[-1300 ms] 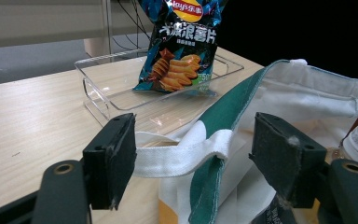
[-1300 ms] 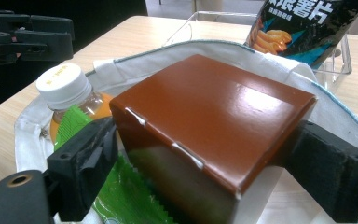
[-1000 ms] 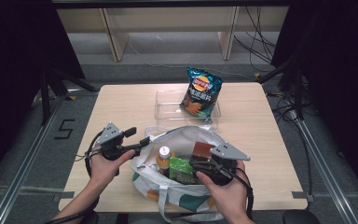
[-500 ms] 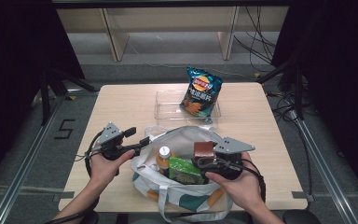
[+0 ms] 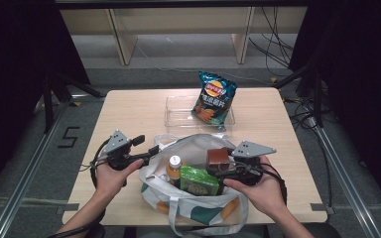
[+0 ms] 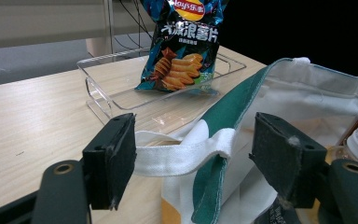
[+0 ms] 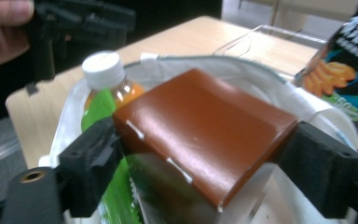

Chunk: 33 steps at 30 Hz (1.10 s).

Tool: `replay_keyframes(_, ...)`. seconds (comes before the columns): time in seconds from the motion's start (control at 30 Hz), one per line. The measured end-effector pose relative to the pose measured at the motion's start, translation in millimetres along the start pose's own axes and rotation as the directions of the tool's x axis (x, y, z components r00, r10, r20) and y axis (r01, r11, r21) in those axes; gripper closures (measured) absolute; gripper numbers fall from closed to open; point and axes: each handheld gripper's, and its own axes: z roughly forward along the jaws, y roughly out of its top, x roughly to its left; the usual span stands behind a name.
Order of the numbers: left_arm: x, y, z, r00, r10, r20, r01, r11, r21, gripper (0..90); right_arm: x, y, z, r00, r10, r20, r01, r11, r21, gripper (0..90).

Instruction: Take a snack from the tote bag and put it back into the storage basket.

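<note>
A white and green tote bag (image 5: pixel 198 213) lies open at the table's front. In it stand an orange drink bottle (image 5: pixel 174 166) with a white cap, a green packet (image 5: pixel 198 181) and a brown box (image 5: pixel 218 157). My right gripper (image 5: pixel 222 171) reaches into the bag from the right. Its jaws have just been opening, and the brown box (image 7: pixel 205 140) sits between them, its edges close to both pads. My left gripper (image 5: pixel 146 145) is at the bag's left rim. In the left gripper view the left gripper (image 6: pixel 200 158) stands open, with the bag's white hem (image 6: pixel 182 156) running between the jaws.
A clear plastic tray (image 5: pixel 178 106) sits beyond the bag with a blue chips bag (image 5: pixel 213 96) leaning in it. Bare wooden table (image 5: pixel 139 109) lies to the left of the tray. Dark floor and cables surround the table.
My right hand and gripper have shifted a little to the right beside the brown box. The box, the bag and the left gripper have stayed put.
</note>
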Motion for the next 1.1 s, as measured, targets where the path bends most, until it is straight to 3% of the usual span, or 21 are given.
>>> replay_keyframes(0.17, -0.1, 0.1, -0.1, 1.0000, -0.003, 0.000, 0.003, 1.0000, -0.001, 29.9, 10.0, -0.7, -4.5, 0.9982, -0.002, 0.060, 0.004, 0.9998, -0.020, 14.6)
replay_keyframes(0.27, 0.1, 0.2, -0.4, 1.0000, -0.003, 0.001, 0.003, 1.0000, -0.003, 29.9, 20.7, -5.0, -5.3, 0.9927, 0.035, 0.116, -0.032, 0.9992, -0.024, 11.6)
replay_keyframes(0.33, 0.2, 0.5, -0.8, 1.0000, -0.004, -0.002, 0.004, 1.0000, -0.002, 29.9, 25.9, -9.8, -5.0, 0.9899, 0.042, 0.135, -0.041, 0.9991, -0.015, 10.4)
replay_keyframes(0.43, 0.4, -0.1, -0.3, 1.0000, -0.003, 0.000, 0.003, 1.0000, 0.001, 29.9, 30.7, -15.6, -2.9, 0.9855, 0.050, 0.162, -0.044, 0.9981, -0.044, 10.4)
replay_keyframes(0.47, 0.2, -0.2, 0.0, 1.0000, -0.005, 0.001, 0.005, 1.0000, 0.000, 29.9, 34.1, -16.8, -3.2, 0.9782, 0.096, 0.184, -0.087, 0.9948, -0.053, 10.6)
replay_keyframes(0.53, -0.2, 0.1, 0.1, 1.0000, -0.002, 0.002, 0.002, 1.0000, -0.002, 29.9, 35.6, -17.8, -1.8, 0.9732, 0.098, 0.208, -0.087, 0.9943, -0.061, 10.9)
replay_keyframes(0.6, 0.0, 0.0, 0.3, 1.0000, 0.001, 0.007, -0.001, 1.0000, -0.003, 29.9, 37.9, -16.8, -1.9, 0.9652, 0.146, 0.217, -0.135, 0.9886, -0.068, 11.2)
replay_keyframes(0.73, 0.1, -0.2, 0.3, 1.0000, -0.003, 0.002, 0.003, 1.0000, 0.001, 29.9, 38.1, -14.5, 2.6, 0.9585, 0.164, 0.234, -0.149, 0.9857, -0.078, 11.2)
replay_keyframes(0.77, 0.1, -0.2, 0.3, 1.0000, -0.002, 0.003, 0.002, 1.0000, 0.002, 29.9, 42.0, -13.6, 3.4, 0.9495, 0.203, 0.239, -0.188, 0.9786, -0.082, 10.9)
replay_keyframes(0.8, 0.0, -0.3, 0.3, 1.0000, -0.002, 0.004, 0.002, 1.0000, 0.002, 29.9, 39.7, -13.9, 4.7, 0.9522, 0.162, 0.259, -0.147, 0.9861, -0.077, 10.7)
replay_keyframes(0.83, 0.0, -0.3, 0.3, 1.0000, -0.001, 0.004, 0.001, 1.0000, 0.002, 29.9, 42.2, -13.4, 5.6, 0.9488, 0.182, 0.258, -0.168, 0.9830, -0.074, 10.6)
replay_keyframes(1.0, 0.3, -0.5, 0.5, 1.0000, -0.002, 0.005, 0.002, 1.0000, 0.004, 29.9, 45.2, -10.9, 10.9, 0.9413, 0.184, 0.283, -0.173, 0.9828, -0.066, 10.6)
replay_keyframes(1.03, 0.3, -0.5, 0.4, 1.0000, -0.001, 0.006, 0.001, 1.0000, 0.004, 29.9, 43.1, -11.2, 13.8, 0.9452, 0.153, 0.288, -0.136, 0.9876, -0.077, 10.7)
replay_keyframes(1.07, 0.2, -0.5, 0.3, 1.0000, -0.001, 0.005, 0.001, 1.0000, 0.004, 29.9, 43.9, -11.1, 15.1, 0.9412, 0.180, 0.286, -0.164, 0.9833, -0.080, 10.8)
replay_keyframes(1.1, 0.3, -0.5, 0.3, 1.0000, -0.001, 0.005, 0.001, 1.0000, 0.004, 29.9, 42.3, -11.5, 15.2, 0.9399, 0.162, 0.301, -0.148, 0.9866, -0.069, 11.0)
